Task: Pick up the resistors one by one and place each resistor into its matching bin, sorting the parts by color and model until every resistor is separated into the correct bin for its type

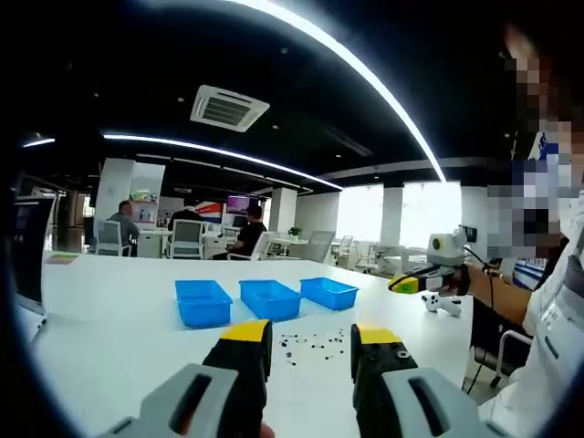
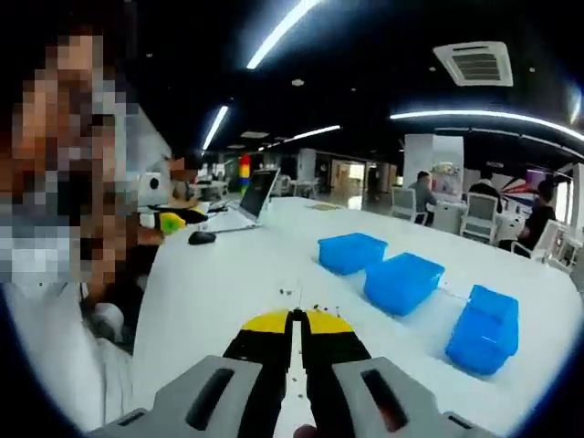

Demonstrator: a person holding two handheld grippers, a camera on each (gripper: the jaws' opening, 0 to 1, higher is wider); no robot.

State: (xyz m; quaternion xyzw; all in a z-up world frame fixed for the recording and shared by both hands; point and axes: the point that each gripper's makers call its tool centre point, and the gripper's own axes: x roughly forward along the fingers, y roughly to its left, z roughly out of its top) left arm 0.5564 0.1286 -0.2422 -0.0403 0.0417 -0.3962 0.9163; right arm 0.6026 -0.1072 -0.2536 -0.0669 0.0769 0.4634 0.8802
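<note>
Left tool (image 1: 311, 349) was wide open w/ nothing between its jaws, held above the white counter (image 1: 119, 319). Right tool (image 2: 297, 327) had jaws pressed together; too small to tell if anything was pinched. Resistors (image 1: 312, 345) lay scattered just beyond the tips, near three blue bins (image 1: 265, 299) in a row.

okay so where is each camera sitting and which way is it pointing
Left gripper view: rides the left gripper, looks across the table at three bins and resistors; open fingers, right gripper.
Right gripper view: rides the right gripper, fingers together, looks along the table at the bins, laptop and left gripper.
Shared: bins, table, resistors.
</note>
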